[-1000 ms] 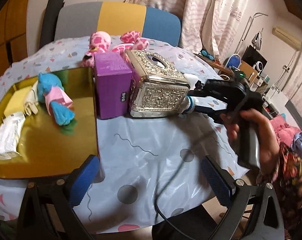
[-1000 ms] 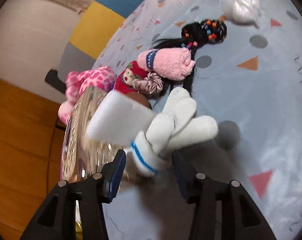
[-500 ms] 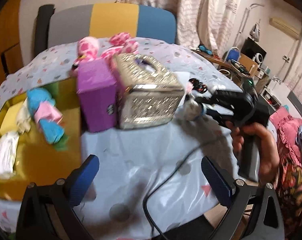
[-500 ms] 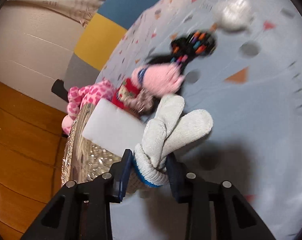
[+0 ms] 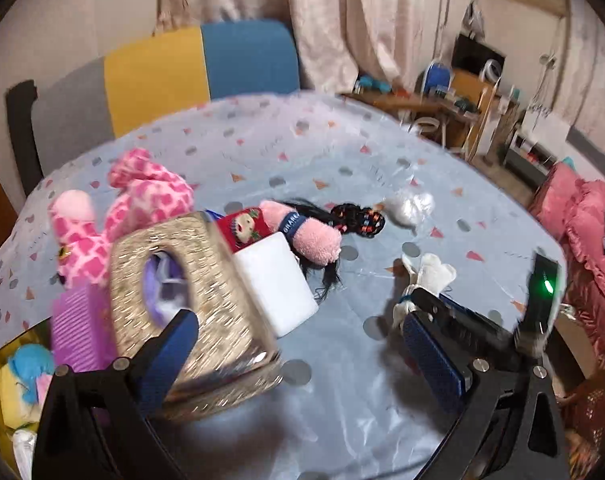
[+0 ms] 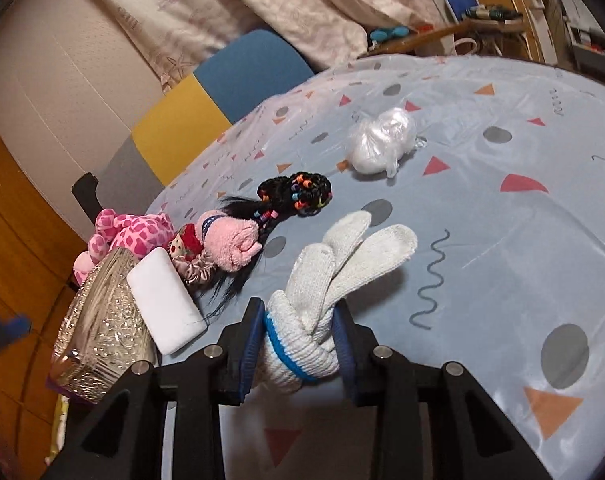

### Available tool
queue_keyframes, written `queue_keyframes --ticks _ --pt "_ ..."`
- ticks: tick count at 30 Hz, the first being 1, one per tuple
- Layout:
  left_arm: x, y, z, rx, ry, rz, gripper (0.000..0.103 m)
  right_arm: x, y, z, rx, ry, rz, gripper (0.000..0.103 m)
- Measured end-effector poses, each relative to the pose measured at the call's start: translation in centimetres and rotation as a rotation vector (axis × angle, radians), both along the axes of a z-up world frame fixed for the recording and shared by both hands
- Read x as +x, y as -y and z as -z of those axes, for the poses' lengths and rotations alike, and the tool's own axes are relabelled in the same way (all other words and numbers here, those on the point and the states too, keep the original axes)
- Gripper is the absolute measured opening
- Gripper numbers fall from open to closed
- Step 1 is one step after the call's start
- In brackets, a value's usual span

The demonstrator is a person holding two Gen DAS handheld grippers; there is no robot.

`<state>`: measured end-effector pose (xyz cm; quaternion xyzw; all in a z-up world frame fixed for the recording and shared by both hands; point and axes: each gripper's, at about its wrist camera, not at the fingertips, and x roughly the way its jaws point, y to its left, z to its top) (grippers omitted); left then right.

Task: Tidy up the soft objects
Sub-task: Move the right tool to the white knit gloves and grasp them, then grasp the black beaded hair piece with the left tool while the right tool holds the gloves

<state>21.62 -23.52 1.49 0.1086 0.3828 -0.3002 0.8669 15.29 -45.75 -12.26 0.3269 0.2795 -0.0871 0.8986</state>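
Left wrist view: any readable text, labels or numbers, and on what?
"ORANGA", roughly, final letters unclear: white letters on the dark blue band around the pink plush toy.
Purple box: any print is too blurred to read.
Red cloth with a cartoon face: picture only, no legible words.
Nothing else is readable.

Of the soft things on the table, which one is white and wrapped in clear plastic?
The white bundle lying alone past the black hairpiece. The other white soft thing, the knit glove, is bare and clamped in the right gripper.
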Motion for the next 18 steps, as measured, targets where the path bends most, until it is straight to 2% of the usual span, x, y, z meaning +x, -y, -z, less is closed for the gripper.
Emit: queue_keyframes --ticks 3,5,9,12,15,18 --pt "1.6 3.2 1.0 0.044 -0.073 -0.005 0.103 0.1 0.2 0.3 0.018 0.02 -0.001 0.034" --pt "2.4 5.3 1.7 0.096 -0.074 -0.026 0.103 -0.1 0.5 0.7 0.047 0.04 -0.001 0.034" --pt "3.7 8.4 2.5 0.106 -0.085 -0.02 0.103 -0.7 1.1 1.2 0.089 0.07 0.015 0.035" --pt "5.4 10.5 3.4 0.081 -0.141 -0.033 0.103 -1.2 1.4 1.5 0.113 0.09 0.03 0.035" --pt "7.9 12.3 4.4 0.0 -0.247 -0.054 0.103 -1.5 1.8 1.7 0.14 0.107 0.042 0.035" --pt "10.1 14.7 5.3 -0.018 -0.292 -0.08 0.103 -1.6 1.9 1.9 0.152 0.12 0.042 0.035"
